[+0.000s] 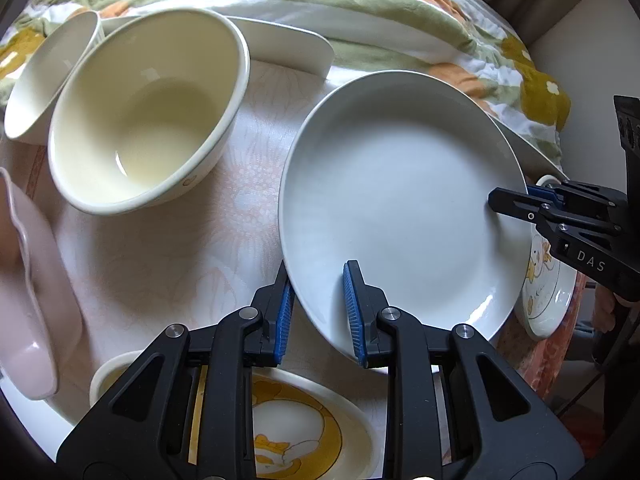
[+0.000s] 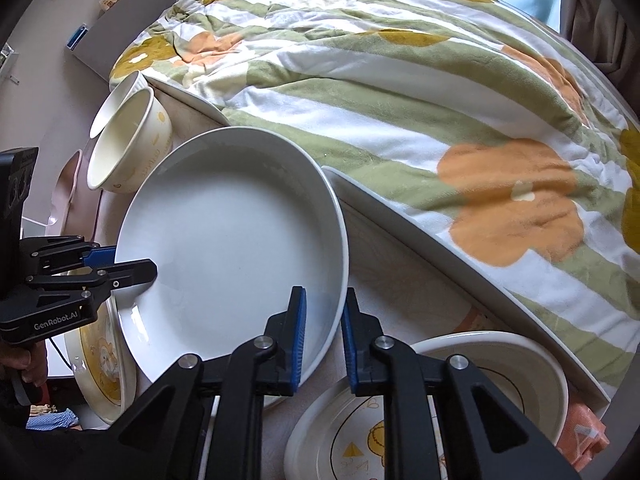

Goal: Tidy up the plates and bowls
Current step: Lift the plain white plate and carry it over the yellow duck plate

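A large plain white plate [image 1: 400,200] is held tilted above the table by both grippers; it also shows in the right wrist view [image 2: 232,248]. My left gripper [image 1: 318,308] straddles the plate's near rim, one finger under and one over it. My right gripper [image 2: 323,334] clamps the opposite rim and appears in the left wrist view [image 1: 516,200]. The left gripper shows in the right wrist view [image 2: 124,264]. A cream bowl [image 1: 144,116] stands at the left, with a smaller white bowl [image 1: 44,76] behind it.
A pink dish [image 1: 28,288] lies at the far left. Duck-printed plates lie below the held plate [image 1: 304,432] and at the right [image 1: 548,288]. A printed plate [image 2: 360,444] and a bowl [image 2: 512,376] sit by my right gripper. A flowered quilt [image 2: 440,100] lies behind the table.
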